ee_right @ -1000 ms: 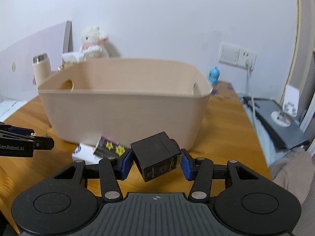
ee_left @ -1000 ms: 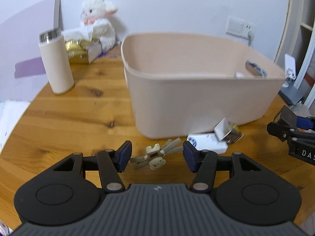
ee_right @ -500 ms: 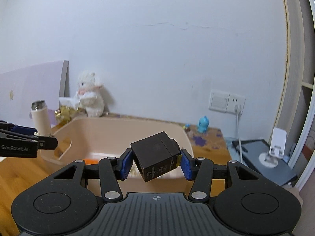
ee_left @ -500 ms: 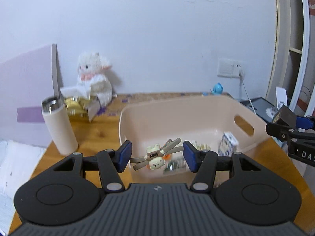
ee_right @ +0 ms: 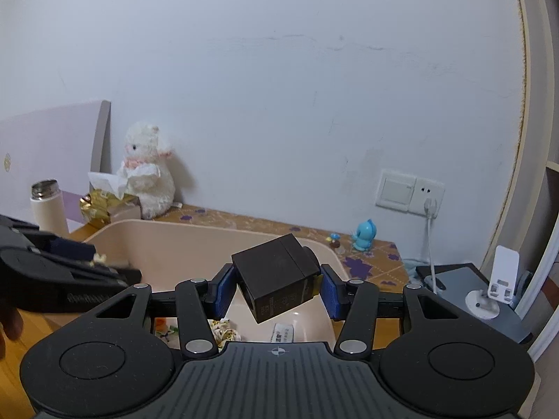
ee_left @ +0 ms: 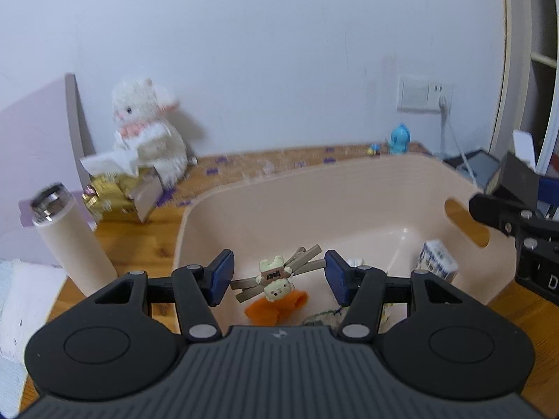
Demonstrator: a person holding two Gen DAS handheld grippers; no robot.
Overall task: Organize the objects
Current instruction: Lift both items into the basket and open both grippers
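Held over the beige plastic bin [ee_left: 349, 188]: a small bear-shaped clip [ee_left: 276, 276] — cream head downward, tan prongs splayed to both sides — and a black box [ee_right: 279, 274], tilted, one corner lowest. Lying inside on the bin's floor: an orange scrap [ee_left: 276, 305], a white-and-blue carton [ee_left: 436, 262] leaning near the handle slot, a crumpled patterned wrapper [ee_right: 223, 333] — all loosely scattered.

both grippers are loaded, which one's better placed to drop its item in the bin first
Left, probably. The left gripper holds the bear clips well over the bin's interior; the right gripper with the black box hangs nearer the rim.
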